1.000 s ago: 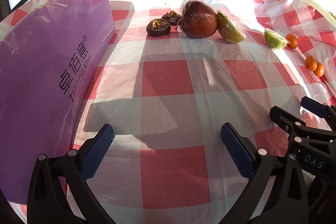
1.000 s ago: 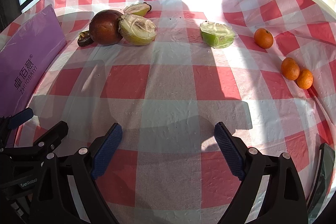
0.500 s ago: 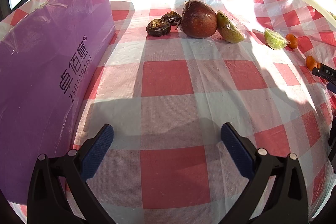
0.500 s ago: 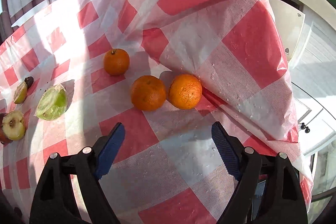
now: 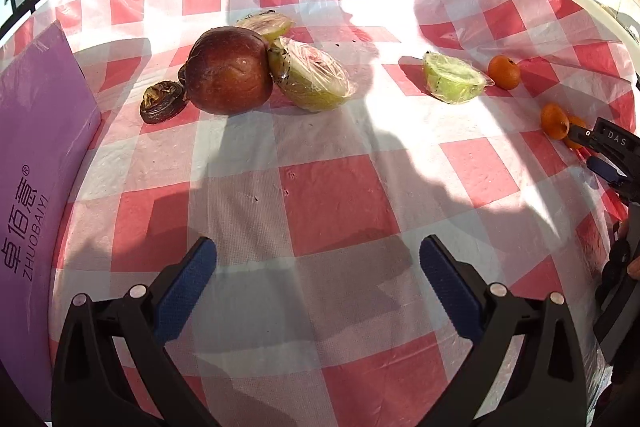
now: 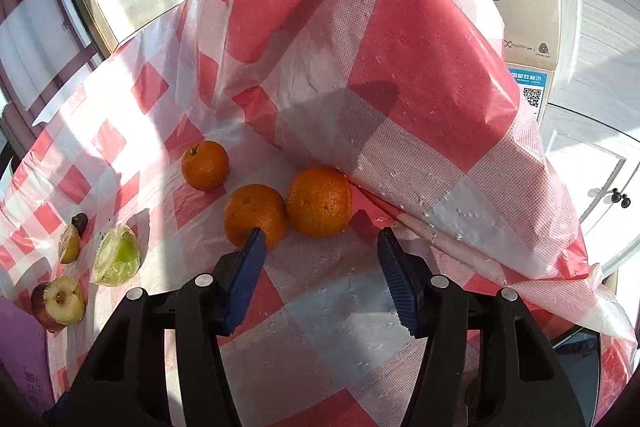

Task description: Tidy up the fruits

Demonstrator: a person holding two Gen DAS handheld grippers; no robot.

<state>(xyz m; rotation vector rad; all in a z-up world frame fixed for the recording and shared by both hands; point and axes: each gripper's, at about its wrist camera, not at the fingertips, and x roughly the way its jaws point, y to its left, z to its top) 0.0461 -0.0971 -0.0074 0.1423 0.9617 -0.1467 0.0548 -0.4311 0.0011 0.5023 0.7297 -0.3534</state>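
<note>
A sunny table (image 5: 340, 187) with a thin red and white checked plastic cloth carries all the fruit. Three small round oranges sit close to its right edge. The right gripper (image 6: 320, 247) hangs low over two of them, fingers spread wide and holding nothing. Its left finger tip (image 6: 252, 247) is right in front of the middle orange (image 6: 254, 213), and the bigger orange (image 6: 319, 201) touches that one and sits ahead of the gap. I think the job now is to pick up one orange. To do it well, slide the fingers so one orange sits fully between them, then squeeze softly, because round fruit rolls. The third orange (image 6: 205, 165) sits a little apart, farther back. A tall fold of the checked cloth (image 6: 400, 87) stands up just behind the oranges, so there is little room on that side, and the table edge drops off near there too. The left gripper (image 5: 316, 279) waits over bare cloth with its fingers spread and empty. Far ahead of it are a big dark red round fruit (image 5: 228, 71) and green fruit halves in clear wrap (image 5: 310, 79). A purple plastic board (image 5: 36, 167) stands like a wall on the left. The middle of the table has lots of open room.
</note>
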